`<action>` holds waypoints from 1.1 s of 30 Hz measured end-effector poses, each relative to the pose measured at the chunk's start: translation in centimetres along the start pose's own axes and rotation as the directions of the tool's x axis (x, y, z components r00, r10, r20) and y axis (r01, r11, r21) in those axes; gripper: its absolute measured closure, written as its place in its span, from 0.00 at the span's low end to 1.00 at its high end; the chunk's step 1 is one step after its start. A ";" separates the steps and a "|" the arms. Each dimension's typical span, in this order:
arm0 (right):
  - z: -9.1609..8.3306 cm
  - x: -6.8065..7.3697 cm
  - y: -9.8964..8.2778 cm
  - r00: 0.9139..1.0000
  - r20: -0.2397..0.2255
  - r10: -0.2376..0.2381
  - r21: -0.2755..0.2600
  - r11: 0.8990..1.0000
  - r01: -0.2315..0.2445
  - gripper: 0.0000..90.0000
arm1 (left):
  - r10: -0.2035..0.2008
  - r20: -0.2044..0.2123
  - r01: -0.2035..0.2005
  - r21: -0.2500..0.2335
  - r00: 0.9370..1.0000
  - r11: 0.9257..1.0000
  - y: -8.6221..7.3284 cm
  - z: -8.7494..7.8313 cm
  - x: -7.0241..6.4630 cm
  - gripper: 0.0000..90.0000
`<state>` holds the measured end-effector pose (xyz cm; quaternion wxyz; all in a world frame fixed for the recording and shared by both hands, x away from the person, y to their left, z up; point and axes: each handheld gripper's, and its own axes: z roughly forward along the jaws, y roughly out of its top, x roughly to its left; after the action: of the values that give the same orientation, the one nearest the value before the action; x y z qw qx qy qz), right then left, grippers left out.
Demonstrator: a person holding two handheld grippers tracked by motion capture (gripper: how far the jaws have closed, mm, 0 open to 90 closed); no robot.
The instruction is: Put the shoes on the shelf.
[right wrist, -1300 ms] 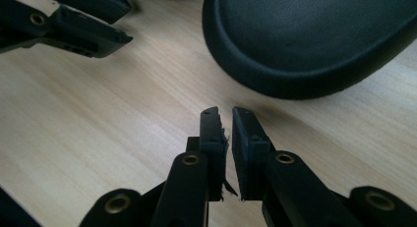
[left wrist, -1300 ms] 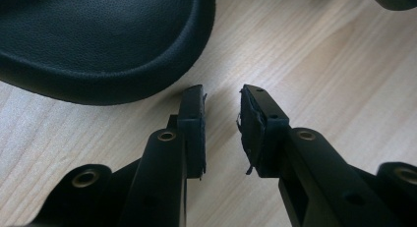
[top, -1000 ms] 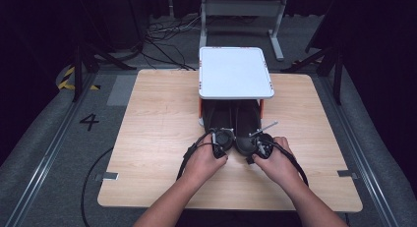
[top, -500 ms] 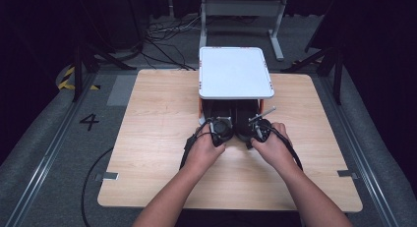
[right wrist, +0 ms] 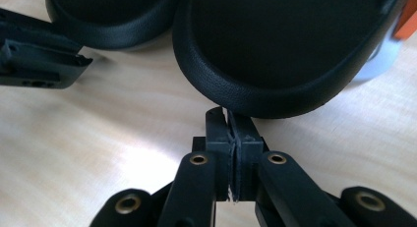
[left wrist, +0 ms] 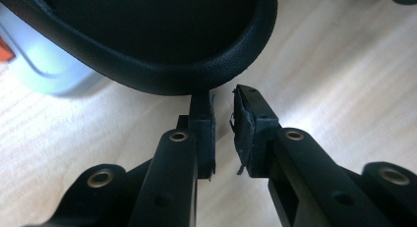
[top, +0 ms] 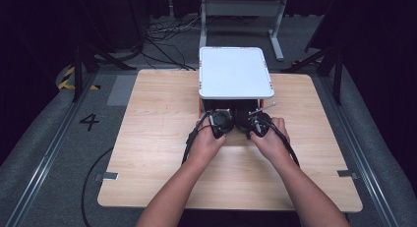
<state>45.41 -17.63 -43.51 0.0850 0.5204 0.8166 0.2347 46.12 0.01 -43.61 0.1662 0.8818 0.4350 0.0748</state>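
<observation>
A white flat-topped stand (top: 235,72) with orange legs sits at the table's far middle. Two black rounded leather-like things, perhaps shoes, lie under it side by side (right wrist: 108,15) (right wrist: 285,50). My left gripper (top: 220,120) points at the left one (left wrist: 147,35). Its jaws (left wrist: 223,101) are shut to a thin slit with nothing in it, tips just under the black rim. My right gripper (top: 255,121) points at the right one. Its jaws (right wrist: 227,116) are pressed together, empty, with tips touching or nearly touching the rim. Part of the left gripper (right wrist: 39,60) lies at that view's upper left.
The wooden table (top: 157,138) has bare room to both sides of the hands and in front. A pale foot (left wrist: 44,65) and an orange leg (right wrist: 405,15) of the stand flank the black things. Cables and a metal frame (top: 241,11) lie on the floor beyond.
Both hands have slid forward across the table, so the two grippers now sit at the stand's front edge, close to the black things.
</observation>
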 end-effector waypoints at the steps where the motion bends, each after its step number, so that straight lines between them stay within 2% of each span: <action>1: 0.2 -0.1 0.2 1.000 -0.002 0.003 -0.005 1.000 -0.003 0.98 | -0.001 -0.005 0.001 -0.001 1.000 1.000 0.2 0.1 0.0 0.87; 3: 0.4 -0.3 0.5 1.000 0.001 0.006 -0.007 1.000 -0.006 0.98 | -0.017 -0.014 0.017 -0.001 1.000 1.000 0.5 0.1 0.2 0.88; 5: 0.6 -0.3 1.0 1.000 -0.004 0.009 -0.003 1.000 -0.009 0.98 | -0.036 0.005 0.036 0.003 0.999 0.999 0.7 0.2 0.4 0.90; 9: 1.1 -0.1 2.1 1.000 -0.015 0.010 0.007 1.000 -0.010 0.98 | -0.031 -0.010 0.031 -0.005 0.999 1.000 0.6 0.0 0.3 0.90; 10: 1.1 -0.1 2.1 1.000 -0.015 0.010 0.007 1.000 -0.010 0.98 | -0.031 -0.010 0.031 -0.005 0.999 1.000 0.6 0.0 0.3 0.86; 11: 1.1 -0.1 2.2 1.000 -0.012 0.014 0.017 1.000 -0.014 0.97 | -0.020 -0.038 0.019 -0.008 0.999 1.000 0.4 -0.1 0.3 0.86; 14: 1.0 -0.1 1.6 1.000 -0.014 0.006 0.051 0.999 -0.005 0.92 | -0.027 -0.025 0.026 -0.015 0.999 1.000 -0.1 -0.7 0.5 0.82; 16: 0.5 -0.1 1.0 0.999 -0.042 0.018 0.058 0.998 -0.015 0.91 | -0.024 -0.014 0.024 -0.026 1.000 0.999 -0.4 -1.1 0.5 0.80; 18: -0.3 0.1 0.3 0.997 -0.074 0.007 0.043 0.999 -0.004 0.91 | -0.028 0.017 0.029 -0.037 0.999 0.999 -0.8 -1.3 -0.1 0.78; 19: -0.8 0.2 0.0 0.996 -0.092 0.001 0.029 1.000 0.002 0.91 | -0.014 0.023 0.015 -0.035 1.000 0.999 -0.9 -1.4 -0.2 0.78; 21: -1.8 0.7 -0.3 0.994 -0.111 -0.004 -0.007 1.000 0.004 0.91 | -0.010 0.010 0.010 -0.041 1.000 0.999 -1.3 -1.6 -0.6 0.76; 24: -2.5 0.7 0.0 0.994 -0.111 -0.018 -0.068 0.998 0.010 0.92 | -0.010 0.006 0.010 -0.054 1.000 0.998 -1.7 -2.0 -0.5 0.73; 28: -0.6 -0.1 0.9 0.997 -0.075 -0.024 -0.064 0.998 0.019 0.94 | -0.022 -0.001 0.022 -0.076 1.000 0.997 -2.7 -3.2 -0.3 0.70; 29: 0.0 -0.1 1.0 0.997 -0.078 -0.029 -0.066 0.998 0.023 0.96 | -0.023 -0.003 0.022 -0.085 1.000 0.996 -3.0 -3.5 -0.1 0.70; 31: 0.8 0.2 1.0 0.992 -0.120 -0.041 -0.077 0.997 0.032 0.96 | -0.033 -0.006 0.032 -0.097 0.999 0.995 -3.8 -4.2 0.3 0.69; 33: 1.3 0.7 1.0 0.992 -0.114 -0.055 -0.075 0.996 0.047 0.95 | -0.050 -0.017 0.048 -0.102 0.999 0.994 -4.6 -5.0 0.9 0.68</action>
<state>46.41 -16.32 -44.15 0.0623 0.4816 0.8242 0.2914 41.85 4.52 -40.61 0.2086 0.8604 0.4538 0.1015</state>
